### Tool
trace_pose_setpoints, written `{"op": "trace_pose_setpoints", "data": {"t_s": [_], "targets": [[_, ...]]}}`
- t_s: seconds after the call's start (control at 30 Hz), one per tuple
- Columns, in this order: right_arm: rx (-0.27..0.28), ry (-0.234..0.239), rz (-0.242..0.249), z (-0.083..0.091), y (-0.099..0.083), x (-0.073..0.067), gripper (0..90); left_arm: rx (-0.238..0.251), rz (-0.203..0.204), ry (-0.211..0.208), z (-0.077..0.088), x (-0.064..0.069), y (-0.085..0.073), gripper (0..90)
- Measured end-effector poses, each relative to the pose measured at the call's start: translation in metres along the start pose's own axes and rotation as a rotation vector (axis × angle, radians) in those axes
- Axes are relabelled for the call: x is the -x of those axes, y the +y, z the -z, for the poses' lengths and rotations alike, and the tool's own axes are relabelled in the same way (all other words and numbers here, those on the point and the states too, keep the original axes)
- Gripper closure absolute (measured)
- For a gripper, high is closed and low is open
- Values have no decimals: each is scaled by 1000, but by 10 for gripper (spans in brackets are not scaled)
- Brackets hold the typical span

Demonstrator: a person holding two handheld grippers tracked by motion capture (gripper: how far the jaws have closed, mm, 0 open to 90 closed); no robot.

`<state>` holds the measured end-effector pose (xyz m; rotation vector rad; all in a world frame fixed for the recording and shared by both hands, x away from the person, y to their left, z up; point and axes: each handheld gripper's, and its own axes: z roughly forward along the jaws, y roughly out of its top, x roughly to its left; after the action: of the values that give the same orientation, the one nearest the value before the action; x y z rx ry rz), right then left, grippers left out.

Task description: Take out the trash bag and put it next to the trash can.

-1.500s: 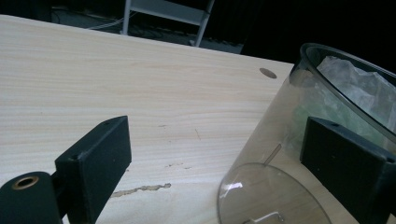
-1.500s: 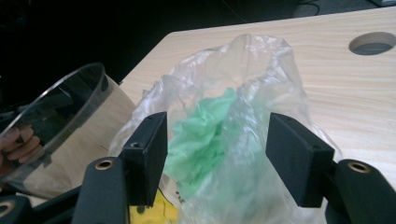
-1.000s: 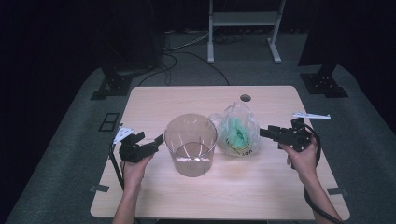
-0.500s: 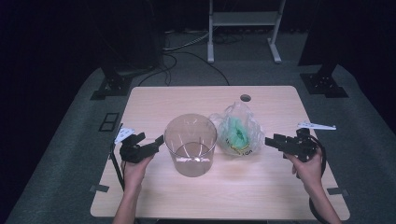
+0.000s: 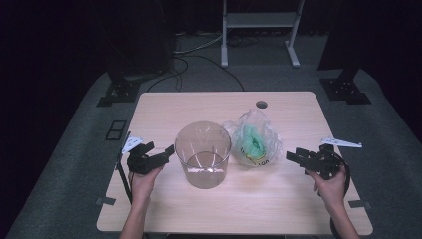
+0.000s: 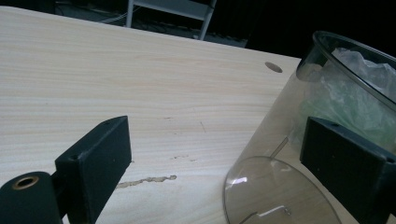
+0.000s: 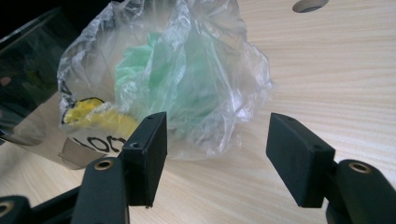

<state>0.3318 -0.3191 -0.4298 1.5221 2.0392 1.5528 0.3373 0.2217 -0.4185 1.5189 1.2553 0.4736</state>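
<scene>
Left tongs (image 5: 169, 150) low at near left, jaws wide apart. Right tongs (image 5: 292, 157) at near right, jaws spread, nothing gripped, pointing left.

table (image 5: 164, 107): I see the tub (image 5: 203, 153) standing on it near the middle | bag (image 5: 253, 139): on the table just right of the tub | left gripper (image 5: 166, 152): just left of the tub | right gripper (image 5: 292, 157): right of the bag, near it | hole (image 5: 261, 104): in the tabletop behind the bag
</scene>
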Motion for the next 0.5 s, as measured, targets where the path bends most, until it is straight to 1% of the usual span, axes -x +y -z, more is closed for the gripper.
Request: {"op": "trace_pose_setpoints", "data": {"t_s": [0.17, 0.27, 0.4, 0.5], "targets": [[0, -18, 11, 1, -9, -1, 380, 1, 0, 0, 0, 0, 0, 78], [10, -19, 9, 4, -16, -2, 378, 1, 0, 1, 1, 0, 0, 78], [26, -32, 8, 9, -29, -1, 378, -1, -4, 0, 1, 1, 0, 78], [46, -34, -5, 16, -41, 1, 379, -2, -4, -2, 0, 1, -1, 78]]}}
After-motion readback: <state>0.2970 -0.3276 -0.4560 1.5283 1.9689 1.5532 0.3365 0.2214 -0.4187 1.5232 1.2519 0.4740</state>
